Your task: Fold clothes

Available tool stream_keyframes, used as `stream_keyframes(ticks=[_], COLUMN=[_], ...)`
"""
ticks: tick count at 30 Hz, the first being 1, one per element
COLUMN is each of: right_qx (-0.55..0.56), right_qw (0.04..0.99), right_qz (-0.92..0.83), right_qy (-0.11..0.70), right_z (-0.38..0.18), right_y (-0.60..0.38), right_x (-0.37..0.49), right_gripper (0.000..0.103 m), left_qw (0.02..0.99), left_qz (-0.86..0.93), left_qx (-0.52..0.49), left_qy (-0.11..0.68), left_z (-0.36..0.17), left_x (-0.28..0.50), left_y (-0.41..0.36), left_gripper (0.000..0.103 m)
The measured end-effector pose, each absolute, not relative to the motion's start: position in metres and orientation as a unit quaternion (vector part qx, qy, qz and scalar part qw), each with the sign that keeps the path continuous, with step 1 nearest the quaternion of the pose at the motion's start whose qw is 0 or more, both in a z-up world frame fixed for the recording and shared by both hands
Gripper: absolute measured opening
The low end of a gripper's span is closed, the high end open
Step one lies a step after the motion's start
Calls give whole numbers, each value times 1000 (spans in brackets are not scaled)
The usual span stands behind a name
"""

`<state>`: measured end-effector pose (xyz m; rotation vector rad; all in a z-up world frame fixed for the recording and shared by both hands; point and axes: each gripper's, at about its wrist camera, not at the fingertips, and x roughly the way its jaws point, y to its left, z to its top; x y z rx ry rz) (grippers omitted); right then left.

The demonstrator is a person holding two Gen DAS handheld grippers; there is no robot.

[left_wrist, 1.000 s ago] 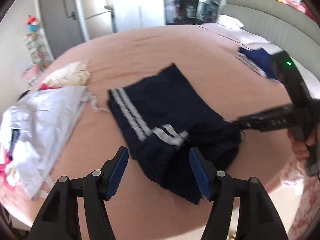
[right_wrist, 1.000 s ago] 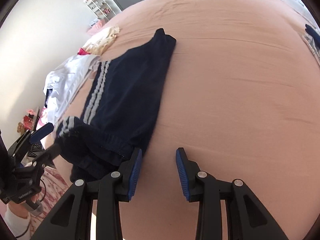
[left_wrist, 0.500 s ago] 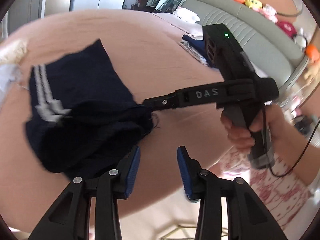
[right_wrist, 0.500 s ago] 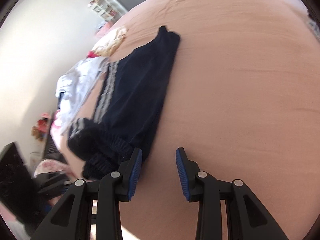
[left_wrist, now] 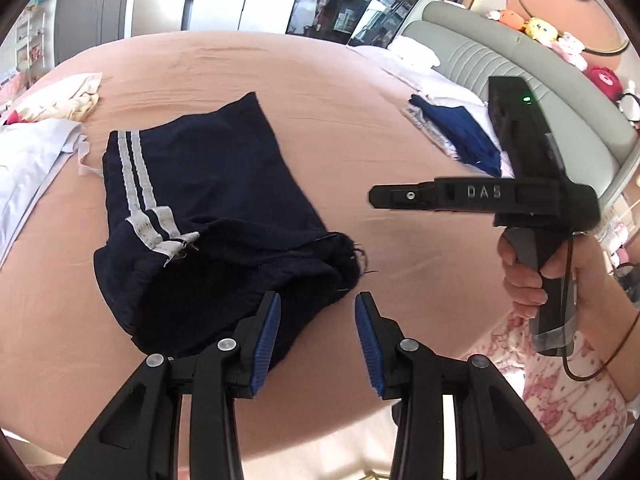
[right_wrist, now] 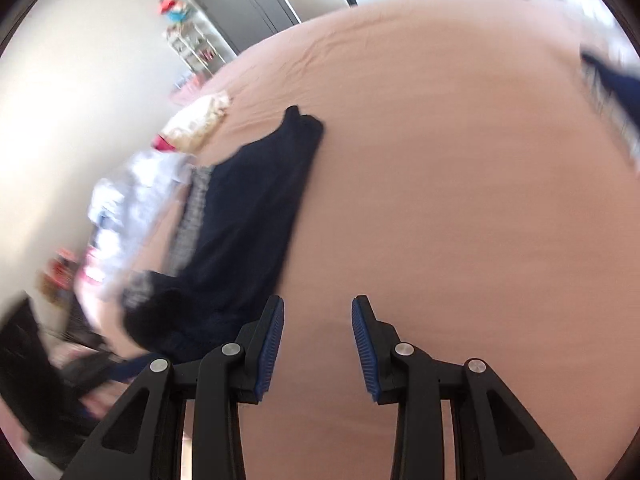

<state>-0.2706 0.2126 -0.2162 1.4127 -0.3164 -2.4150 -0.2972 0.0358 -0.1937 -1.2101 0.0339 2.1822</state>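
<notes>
Navy shorts (left_wrist: 200, 184) with white side stripes lie on the pink bed (left_wrist: 360, 92), their near end folded over in a loose bunch. My left gripper (left_wrist: 316, 320) hovers over the near right corner of the shorts, open, with nothing between its blue pads. A hand holds my right gripper (left_wrist: 374, 196) to the right of the shorts, clear of the cloth. In the right wrist view that right gripper (right_wrist: 318, 320) is open over bare sheet, with the shorts (right_wrist: 256, 208) to its left.
A white shirt (left_wrist: 24, 160) and a cream garment (left_wrist: 68, 96) lie at the bed's left. Folded navy and white clothes (left_wrist: 460, 132) sit at the right near the grey headboard (left_wrist: 500, 64). The bed's front edge runs just below my left fingers.
The left jaws have narrowed. In the left wrist view the right gripper, earlier at the shorts' bunched edge, now stands apart to their right. The right wrist view has blurred.
</notes>
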Motion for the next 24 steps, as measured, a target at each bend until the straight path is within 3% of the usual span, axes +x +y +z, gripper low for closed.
stream_keyframes(ticks=[2, 6, 14, 24], right_qx=[501, 508, 506, 500], right_qw=[151, 210, 295, 318], right_qz=[-851, -835, -802, -795], right_qy=[-40, -23, -112, -129], right_z=[-220, -226, -223, -221], right_y=[199, 183, 197, 180], right_x=[-270, -264, -258, -255], right_gripper=[34, 35, 34, 35], left_qw=[303, 284, 274, 276], left_qz=[831, 835, 841, 837], left_qx=[-467, -471, -465, -470], left_qy=[14, -5, -36, -51], left_z=[-201, -207, -203, -208], left_x=[-302, -308, -310, -314], left_y=[37, 32, 19, 22], left_gripper=[36, 36, 36, 36])
